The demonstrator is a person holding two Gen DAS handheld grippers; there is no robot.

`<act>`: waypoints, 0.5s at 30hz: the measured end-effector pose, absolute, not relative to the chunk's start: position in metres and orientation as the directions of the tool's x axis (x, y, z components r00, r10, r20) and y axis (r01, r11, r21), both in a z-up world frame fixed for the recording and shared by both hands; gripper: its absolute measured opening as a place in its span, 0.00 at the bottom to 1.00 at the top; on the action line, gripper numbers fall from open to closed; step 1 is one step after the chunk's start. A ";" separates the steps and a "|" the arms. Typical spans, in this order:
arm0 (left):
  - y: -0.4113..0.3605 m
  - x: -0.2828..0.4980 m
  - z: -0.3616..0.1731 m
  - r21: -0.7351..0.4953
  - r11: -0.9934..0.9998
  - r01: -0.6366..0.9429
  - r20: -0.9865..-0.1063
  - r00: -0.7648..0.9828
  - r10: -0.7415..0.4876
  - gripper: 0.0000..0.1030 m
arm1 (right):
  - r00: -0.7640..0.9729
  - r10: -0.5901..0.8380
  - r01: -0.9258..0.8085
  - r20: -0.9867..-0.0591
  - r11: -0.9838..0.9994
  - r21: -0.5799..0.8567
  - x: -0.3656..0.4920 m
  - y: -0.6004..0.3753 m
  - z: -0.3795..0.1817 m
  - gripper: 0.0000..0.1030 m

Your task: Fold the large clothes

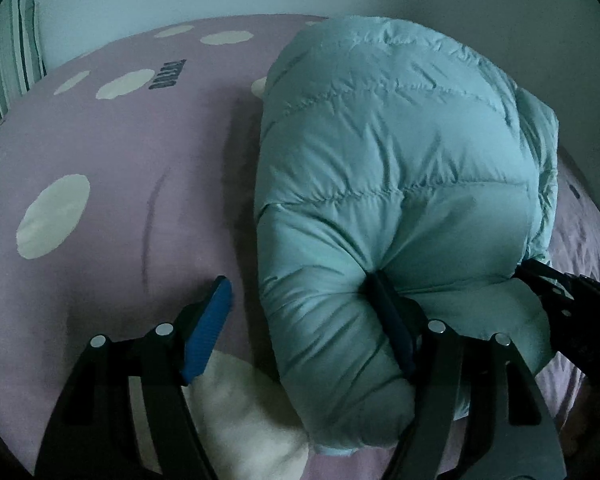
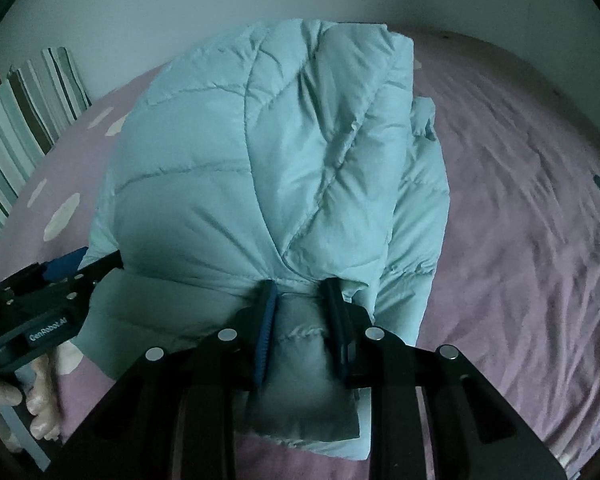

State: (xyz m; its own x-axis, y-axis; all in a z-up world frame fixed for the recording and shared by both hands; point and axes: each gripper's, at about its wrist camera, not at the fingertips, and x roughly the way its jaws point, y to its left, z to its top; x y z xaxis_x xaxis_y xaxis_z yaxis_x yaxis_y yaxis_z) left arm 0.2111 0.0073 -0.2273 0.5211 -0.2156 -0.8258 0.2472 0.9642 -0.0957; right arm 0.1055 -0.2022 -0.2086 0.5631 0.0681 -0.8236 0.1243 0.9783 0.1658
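Note:
A light teal puffer jacket (image 1: 388, 168) lies bundled on a purple bed sheet (image 1: 112, 184); it also fills the middle of the right wrist view (image 2: 260, 184). My left gripper (image 1: 300, 300) is open wide, its left blue pad (image 1: 208, 330) over the sheet and its right pad pressed into the jacket's near fold. My right gripper (image 2: 300, 312) is shut on a thick fold of the jacket's near edge. The right gripper's black body (image 1: 572, 304) shows at the jacket's right side in the left wrist view.
The sheet has white oval spots (image 1: 52, 216). A striped pillow (image 2: 24, 120) leans at the far left by the pale wall. The left gripper (image 2: 40, 300) and the hand holding it (image 2: 40, 412) show at the left of the right wrist view. Wrinkled sheet (image 2: 520, 240) lies right.

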 end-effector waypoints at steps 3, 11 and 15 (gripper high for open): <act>0.007 0.211 -0.227 -0.095 0.964 0.247 -0.822 0.527 -0.216 0.70 | 0.565 0.083 0.126 -0.821 0.975 0.185 0.102 -0.204 -0.208 0.24; 0.016 0.199 -0.189 -0.078 0.962 0.261 -0.795 0.566 -0.218 0.69 | 0.587 0.086 0.124 -0.805 0.973 0.194 0.088 -0.219 -0.177 0.24; 0.027 0.205 -0.154 -0.106 0.959 0.261 -0.746 0.617 -0.251 0.69 | 0.651 0.087 0.110 -0.754 0.972 0.207 0.084 -0.225 -0.139 0.24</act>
